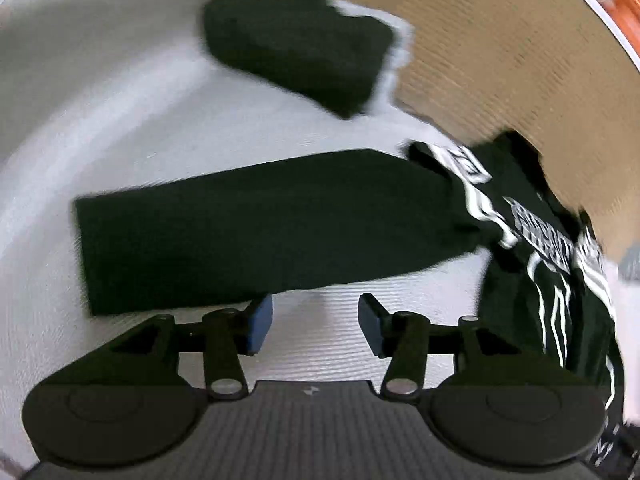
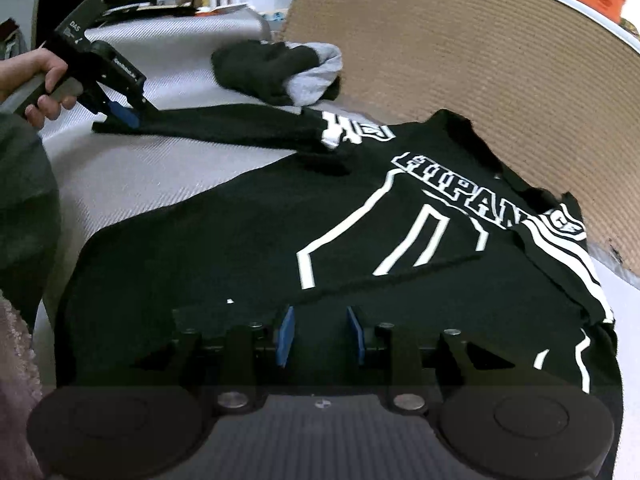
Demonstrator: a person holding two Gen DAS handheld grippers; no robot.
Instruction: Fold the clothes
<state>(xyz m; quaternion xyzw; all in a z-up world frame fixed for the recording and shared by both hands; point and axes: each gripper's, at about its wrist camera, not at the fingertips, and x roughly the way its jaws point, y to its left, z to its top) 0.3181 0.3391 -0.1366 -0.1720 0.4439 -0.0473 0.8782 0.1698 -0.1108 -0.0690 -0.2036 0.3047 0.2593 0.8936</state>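
A white table (image 2: 168, 168) fills both views, with a brown cardboard sheet (image 2: 460, 52) standing across the upper right. A black shirt (image 2: 224, 264) with white lettering lies spread flat over the centre and lower half of the right wrist view, one sleeve (image 2: 224, 130) stretched toward the upper left. A folded dark garment (image 2: 260, 70) with a grey lining sits behind it, near the cardboard. The left gripper (image 2: 124, 114), held in a hand (image 2: 44, 80) at the upper left, has its jaws spread at the sleeve's cuff; in the blurred left wrist view it seems to grip nothing. The right gripper (image 2: 320, 336) hovers low over the shirt's hem, jaws apart and empty.
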